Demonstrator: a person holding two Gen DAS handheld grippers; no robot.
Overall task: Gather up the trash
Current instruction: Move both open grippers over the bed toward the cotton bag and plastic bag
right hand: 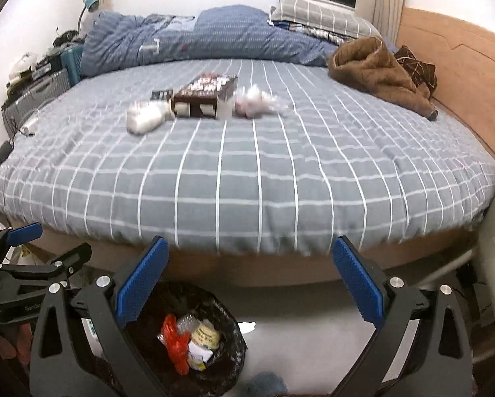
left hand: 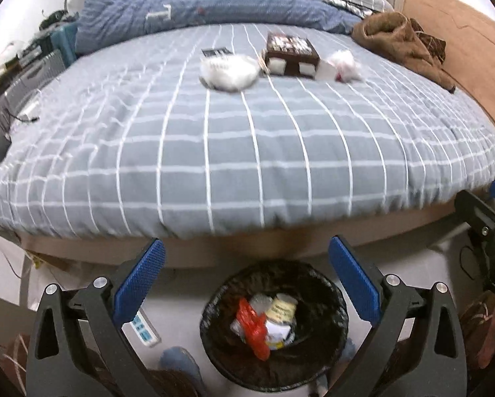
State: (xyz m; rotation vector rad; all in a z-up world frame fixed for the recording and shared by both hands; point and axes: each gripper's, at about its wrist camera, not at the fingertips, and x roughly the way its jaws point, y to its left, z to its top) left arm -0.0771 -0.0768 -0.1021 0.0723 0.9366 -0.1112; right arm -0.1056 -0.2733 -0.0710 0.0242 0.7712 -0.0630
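Note:
A bin with a black liner (left hand: 325, 311) stands on the floor at the foot of the bed. Inside lie a red wrapper (left hand: 252, 324), a pale cup (left hand: 282, 311) and white paper. My left gripper (left hand: 246, 251) hangs open and empty above the bin. My right gripper (right hand: 250, 251) is open and empty too, with the bin (right hand: 237, 330) at its lower left. On the checked bedcover (left hand: 247, 152) lie a crumpled white bag (left hand: 229, 71), a brown box (left hand: 290, 53), a small dark packet (left hand: 214, 53) and a clear bag with pink inside (left hand: 341, 64).
A brown garment (left hand: 396, 39) lies near the wooden headboard (right hand: 462, 66). A rumpled blue duvet (left hand: 214, 3) and pillows fill the far side. Suitcases and clutter (left hand: 29, 79) line the left. A power strip (left hand: 145, 327) and a blue slipper (left hand: 178, 360) lie beside the bin.

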